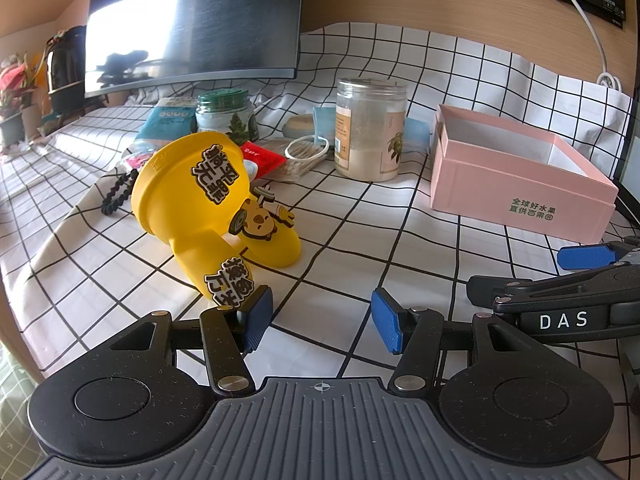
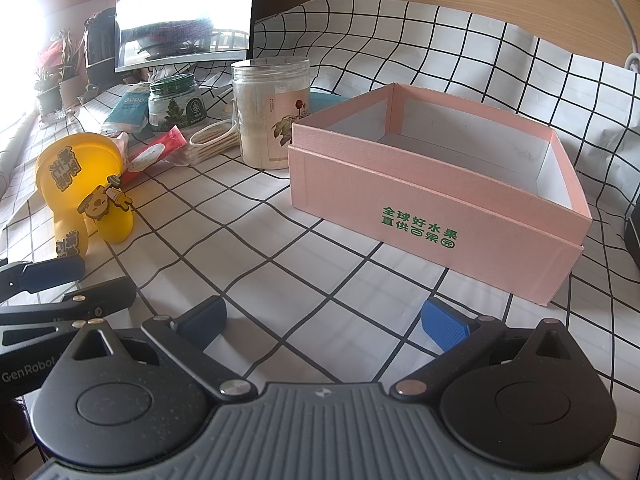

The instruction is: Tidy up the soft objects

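Both tongs, left (image 1: 322,318) and right (image 2: 324,322), gape apart; "DAS" and "GenRobot" mark them.

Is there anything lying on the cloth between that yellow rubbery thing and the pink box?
No. In the right wrist view, only bare checked tablecloth lies between the yellow soft object and the pink box. The jars stand farther back.
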